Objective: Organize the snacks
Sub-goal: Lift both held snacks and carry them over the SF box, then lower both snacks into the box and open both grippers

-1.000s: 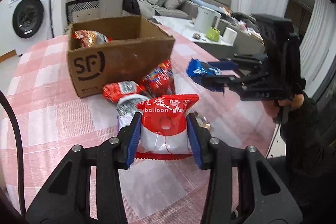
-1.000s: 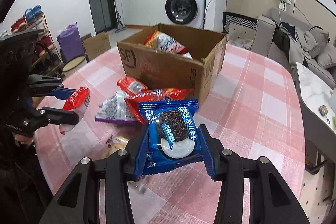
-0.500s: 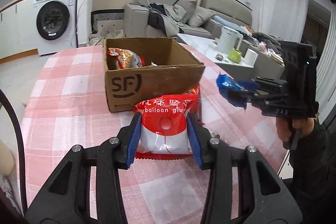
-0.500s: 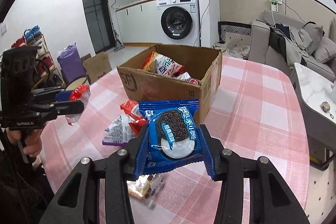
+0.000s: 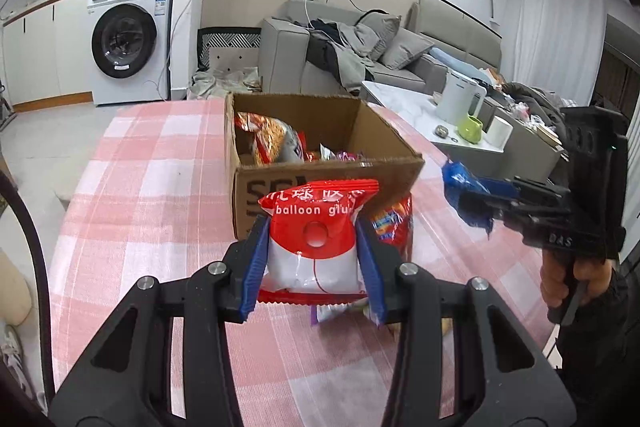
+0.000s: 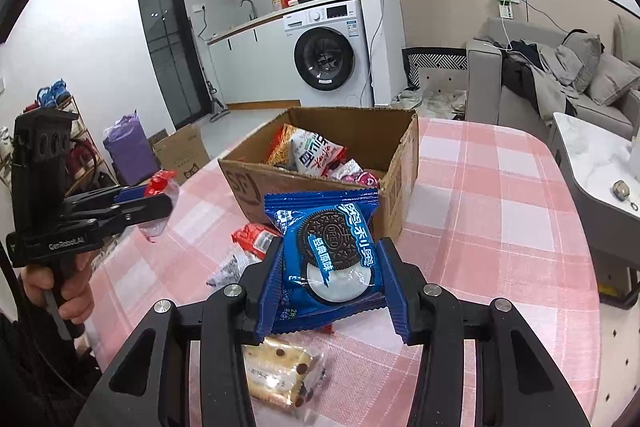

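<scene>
Pink checked tablecloth, cardboard box sitting ahead of both claws.
Left gripper clamping balloon-glue packet, right gripper clamping Oreo packet; both packets standing upright, tops pointing boxward.

My red-and-white balloon-glue packet hides middle of brown cardboard box front, logo half covered. Purple-edged wrapper beneath my fingers: mostly hidden. Biscuit pack in clear wrap, lower centre: ends hidden behind my frame. Box contents: print too small.
</scene>
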`<action>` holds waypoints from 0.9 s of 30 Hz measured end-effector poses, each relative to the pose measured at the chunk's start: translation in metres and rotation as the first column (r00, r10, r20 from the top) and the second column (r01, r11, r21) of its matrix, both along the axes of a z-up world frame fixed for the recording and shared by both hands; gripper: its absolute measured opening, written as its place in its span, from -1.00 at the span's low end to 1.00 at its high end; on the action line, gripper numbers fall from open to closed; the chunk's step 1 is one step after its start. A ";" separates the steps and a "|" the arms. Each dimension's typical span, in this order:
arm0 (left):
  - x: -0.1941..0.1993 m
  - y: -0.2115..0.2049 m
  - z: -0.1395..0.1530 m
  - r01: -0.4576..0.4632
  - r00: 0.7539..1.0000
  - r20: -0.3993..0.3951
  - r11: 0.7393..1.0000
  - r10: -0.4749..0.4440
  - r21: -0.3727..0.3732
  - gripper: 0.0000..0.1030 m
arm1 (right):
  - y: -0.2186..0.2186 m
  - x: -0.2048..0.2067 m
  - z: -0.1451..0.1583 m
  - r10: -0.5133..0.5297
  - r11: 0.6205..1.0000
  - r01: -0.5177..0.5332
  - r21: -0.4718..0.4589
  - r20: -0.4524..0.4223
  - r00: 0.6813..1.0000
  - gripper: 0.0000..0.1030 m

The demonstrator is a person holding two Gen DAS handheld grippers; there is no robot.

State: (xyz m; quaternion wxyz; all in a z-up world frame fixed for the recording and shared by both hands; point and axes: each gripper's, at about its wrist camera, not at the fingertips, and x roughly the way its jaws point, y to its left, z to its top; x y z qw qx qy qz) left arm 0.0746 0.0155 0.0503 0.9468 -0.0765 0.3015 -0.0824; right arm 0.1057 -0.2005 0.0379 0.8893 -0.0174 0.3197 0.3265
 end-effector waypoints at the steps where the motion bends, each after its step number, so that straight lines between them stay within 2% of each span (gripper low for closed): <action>1: 0.003 -0.001 0.002 -0.002 1.000 0.004 1.000 0.002 0.004 -0.23 | 0.001 0.000 0.003 -0.008 1.000 0.008 0.005 0.007 1.000 -0.10; 7: 0.024 -0.004 0.020 -0.019 0.999 0.034 1.000 0.018 0.022 -0.23 | 0.000 0.007 0.018 -0.053 0.997 0.052 0.050 0.012 0.999 -0.10; 14: 0.056 -0.008 0.033 -0.041 0.998 0.056 0.998 0.038 0.054 -0.23 | 0.012 0.022 0.029 -0.088 0.994 0.087 0.059 0.014 0.996 -0.10; 27: 0.121 -0.003 0.021 -0.054 0.998 0.036 0.997 0.052 0.051 -0.23 | 0.046 0.059 0.032 -0.112 0.991 0.112 0.076 -0.011 0.994 -0.10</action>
